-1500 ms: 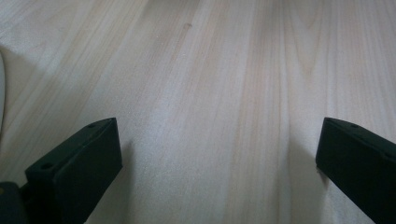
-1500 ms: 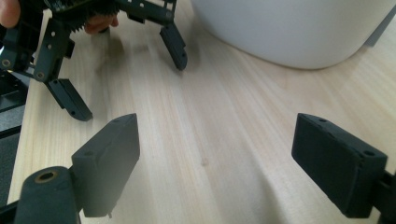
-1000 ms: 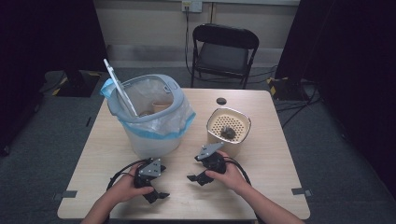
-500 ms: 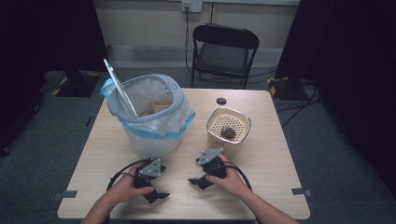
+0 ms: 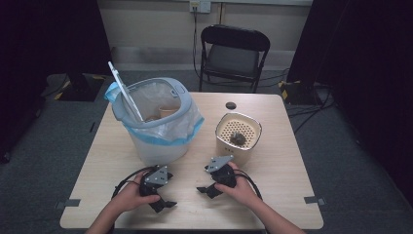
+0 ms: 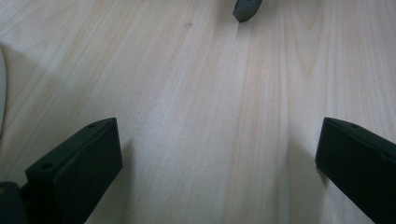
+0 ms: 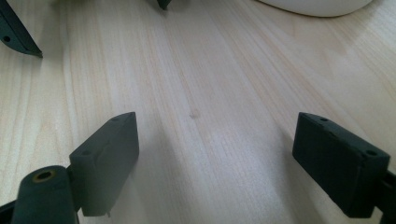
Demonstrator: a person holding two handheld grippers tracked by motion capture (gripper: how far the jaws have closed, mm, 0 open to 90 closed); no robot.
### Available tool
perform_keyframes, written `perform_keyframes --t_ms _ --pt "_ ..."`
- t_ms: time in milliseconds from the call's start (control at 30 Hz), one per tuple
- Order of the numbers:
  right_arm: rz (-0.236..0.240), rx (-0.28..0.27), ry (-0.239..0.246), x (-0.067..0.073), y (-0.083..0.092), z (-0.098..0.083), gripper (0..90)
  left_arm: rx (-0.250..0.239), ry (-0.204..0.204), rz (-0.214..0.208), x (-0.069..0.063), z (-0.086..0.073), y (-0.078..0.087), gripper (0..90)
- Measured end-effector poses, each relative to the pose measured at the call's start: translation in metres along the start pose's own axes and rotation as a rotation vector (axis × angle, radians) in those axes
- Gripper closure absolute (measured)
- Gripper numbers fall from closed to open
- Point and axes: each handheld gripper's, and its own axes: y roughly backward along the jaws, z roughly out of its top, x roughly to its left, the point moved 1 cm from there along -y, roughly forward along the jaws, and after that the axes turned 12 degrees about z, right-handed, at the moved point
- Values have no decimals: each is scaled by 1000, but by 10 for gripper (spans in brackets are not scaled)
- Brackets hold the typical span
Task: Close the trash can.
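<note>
Both grippers rest low on the wooden table (image 5: 282, 170) near its front edge, each held by a hand. My left gripper (image 5: 163, 205) points toward the right one, and in the left gripper view it (image 6: 217, 135) stands open with bare wood between its jaws. My right gripper (image 5: 205, 191) points back toward the left, and in its own view it (image 7: 217, 126) is also wide open over bare wood. A jaw tip of the right gripper (image 6: 246, 9) pokes in at the top of the left gripper view. Black jaw tips of the left gripper (image 7: 16, 32) show at the upper left of the right gripper view.
A white bin (image 5: 158, 122) with a grey rim, blue-edged clear bag and raised lid stands at the back left, a cup inside; its base (image 7: 317, 5) shows too. A beige perforated container (image 5: 238, 136) holds a dark lump. A small black disc (image 5: 230, 105) lies behind it. A folding chair (image 5: 234, 53) stands beyond.
The right gripper has come down and a little toward the front edge of the table. The left gripper has stayed where it was.
</note>
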Motion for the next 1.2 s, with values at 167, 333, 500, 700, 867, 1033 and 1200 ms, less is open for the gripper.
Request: perform_keyframes --t_ms 167,333,500,700,867,1033,1200 --pt "-1 0 -1 0 0 0 140 4 -8 4 -1 1 10 189" --pt "-2 0 -2 0 0 0 139 -5 45 36 1 4 25 179" --pt "-1 0 0 0 0 0 139 -22 125 61 8 12 48 169" --pt "-3 0 -2 0 0 0 139 -43 239 63 14 14 76 160" --pt "-4 -1 -5 1 0 -1 139 -39 260 100 21 19 98 159" --pt "-5 -2 -9 1 1 -1 139 -57 266 129 26 29 116 159" --pt "-6 -2 -9 1 1 -1 139 -71 266 122 28 35 128 159"
